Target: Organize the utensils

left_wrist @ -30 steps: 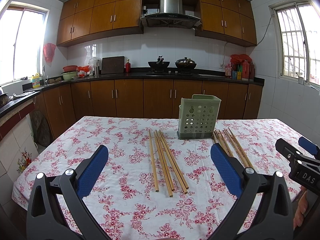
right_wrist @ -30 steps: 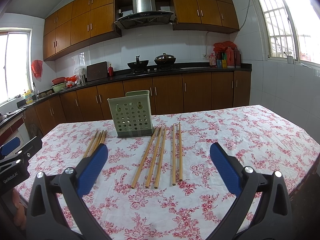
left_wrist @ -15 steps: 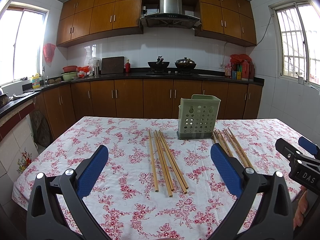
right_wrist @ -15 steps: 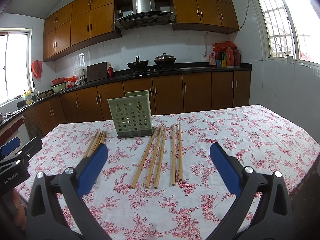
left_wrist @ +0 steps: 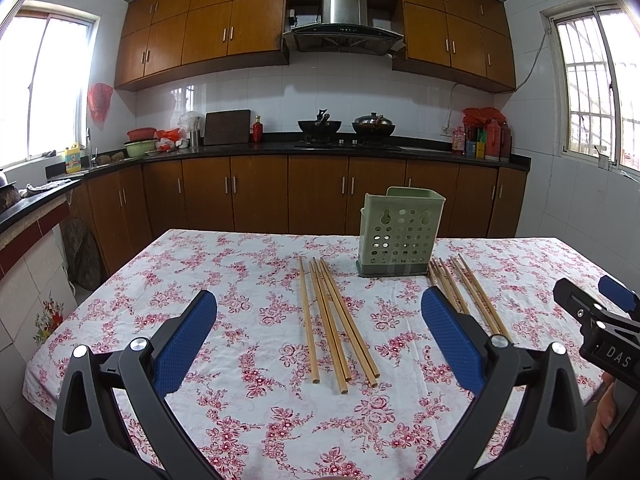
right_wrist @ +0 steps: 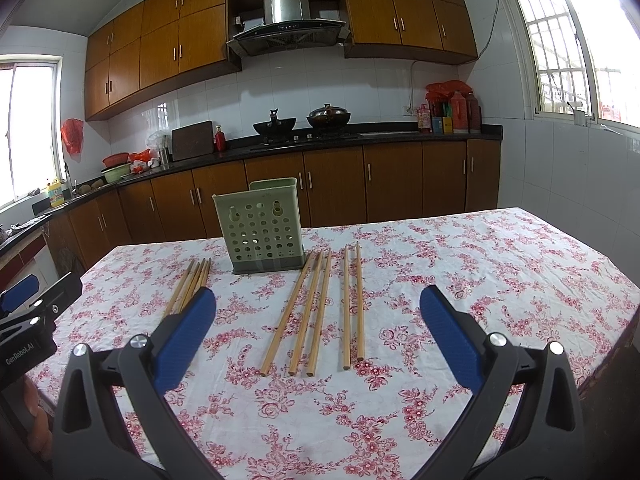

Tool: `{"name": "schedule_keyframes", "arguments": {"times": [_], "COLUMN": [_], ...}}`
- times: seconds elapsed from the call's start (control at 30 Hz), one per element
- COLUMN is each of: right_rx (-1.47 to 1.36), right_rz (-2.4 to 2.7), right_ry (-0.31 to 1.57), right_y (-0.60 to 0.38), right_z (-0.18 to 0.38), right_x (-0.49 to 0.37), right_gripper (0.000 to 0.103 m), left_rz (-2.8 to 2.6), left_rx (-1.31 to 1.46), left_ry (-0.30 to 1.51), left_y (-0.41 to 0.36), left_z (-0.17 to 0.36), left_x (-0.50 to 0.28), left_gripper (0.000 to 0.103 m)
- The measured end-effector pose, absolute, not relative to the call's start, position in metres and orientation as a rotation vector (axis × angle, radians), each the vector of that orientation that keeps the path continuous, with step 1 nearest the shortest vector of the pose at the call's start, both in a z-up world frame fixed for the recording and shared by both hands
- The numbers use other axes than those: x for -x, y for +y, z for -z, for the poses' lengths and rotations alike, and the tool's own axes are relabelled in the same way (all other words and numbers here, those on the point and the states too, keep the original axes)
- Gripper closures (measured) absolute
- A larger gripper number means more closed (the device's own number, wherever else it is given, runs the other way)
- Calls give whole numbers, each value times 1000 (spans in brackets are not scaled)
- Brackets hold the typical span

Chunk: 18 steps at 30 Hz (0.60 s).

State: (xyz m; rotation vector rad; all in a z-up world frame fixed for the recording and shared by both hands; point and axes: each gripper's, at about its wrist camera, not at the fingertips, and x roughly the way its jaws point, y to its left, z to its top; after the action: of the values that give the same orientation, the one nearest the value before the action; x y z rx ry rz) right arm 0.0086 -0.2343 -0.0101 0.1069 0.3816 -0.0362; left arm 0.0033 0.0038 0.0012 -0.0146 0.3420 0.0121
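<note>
Left wrist view: my left gripper (left_wrist: 318,322) and right gripper (right_wrist: 318,320) hover spread wide, empty, above light, stiff, slippery bamboo chopsticks (left_wrist: 334,322), best pinched mid-shaft.

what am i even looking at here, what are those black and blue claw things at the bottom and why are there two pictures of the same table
Those claws are hand-held grippers, one in each of a person's hands. Each carries a camera that looks forward along its two blue-padded fingers, so you get two views of one table.

The left gripper and the right gripper are both open and hold nothing. Each camera also catches the other gripper at its edge.

On the flowered tablecloth stands a green perforated utensil holder. Wooden chopsticks lie flat on both sides of it: one bundle in front of the left gripper, another group in front of the right. None is in the holder as far as the views show.
</note>
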Motion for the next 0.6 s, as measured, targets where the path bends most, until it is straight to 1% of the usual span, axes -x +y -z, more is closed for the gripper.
{"name": "schedule_keyframes", "arguments": {"times": [0.1, 0.33, 0.37, 0.4, 0.43, 0.5, 0.53, 0.6], "right_rx": [-113, -150, -154, -154, -153, -164, -187, -214], "right_rz": [39, 103, 112, 118, 127, 147, 147, 149], "right_ry": [400, 522, 549, 572, 595, 666, 706, 753], "right_y": [-236, -254, -257, -260, -263, -270, -275, -284], "right_z": [14, 34, 36, 39, 41, 48, 52, 58], "right_x": [-15, -49, -57, -66, -74, -96, -109, -123], "right_gripper": [4, 4, 6, 13, 17, 33, 37, 53], "left_rz": [-25, -103, -105, -105, -109, -116, -108, -101], "left_rx": [19, 74, 84, 93, 103, 111, 118, 121], "left_ry": [360, 539, 556, 576, 601, 634, 654, 686], "left_y": [7, 29, 31, 35, 38, 42, 45, 47], "left_z": [2, 28, 30, 32, 35, 39, 41, 44], "left_x": [-10, -46, -49, -54, -60, -70, -76, -85], "left_gripper": [2, 2, 2, 2, 2, 2, 2, 2]}}
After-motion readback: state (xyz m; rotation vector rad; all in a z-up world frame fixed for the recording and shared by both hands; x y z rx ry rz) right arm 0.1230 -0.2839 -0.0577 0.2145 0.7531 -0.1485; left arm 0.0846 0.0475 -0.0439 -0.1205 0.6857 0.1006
